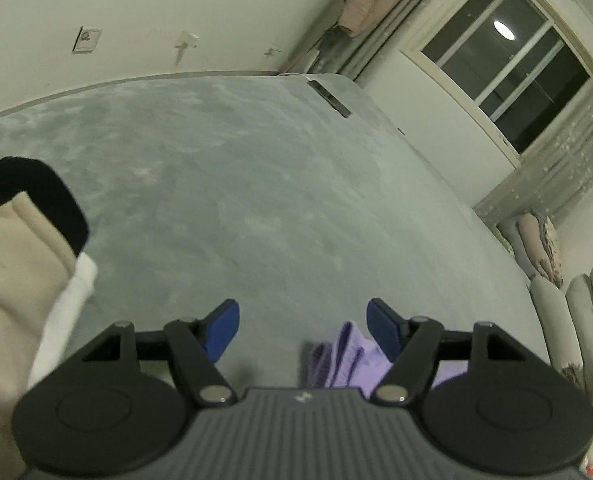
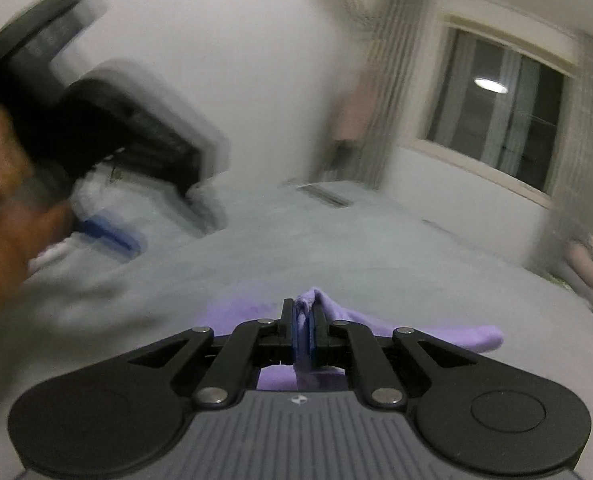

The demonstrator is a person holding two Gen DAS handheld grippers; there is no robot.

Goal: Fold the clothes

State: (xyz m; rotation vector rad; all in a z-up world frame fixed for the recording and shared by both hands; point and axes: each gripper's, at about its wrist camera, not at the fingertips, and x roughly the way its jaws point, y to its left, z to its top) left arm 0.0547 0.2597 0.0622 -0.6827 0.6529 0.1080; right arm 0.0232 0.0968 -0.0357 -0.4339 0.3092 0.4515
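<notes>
Right gripper clamps soft lilac knit garment over grey plush bedspread.
Left gripper, lower centre, stands wide, gripping nothing.

My garment lies on the bed, at its near edge. Wall behind the bed; window beyond its far right corner; pillows stacked off its right side.
</notes>
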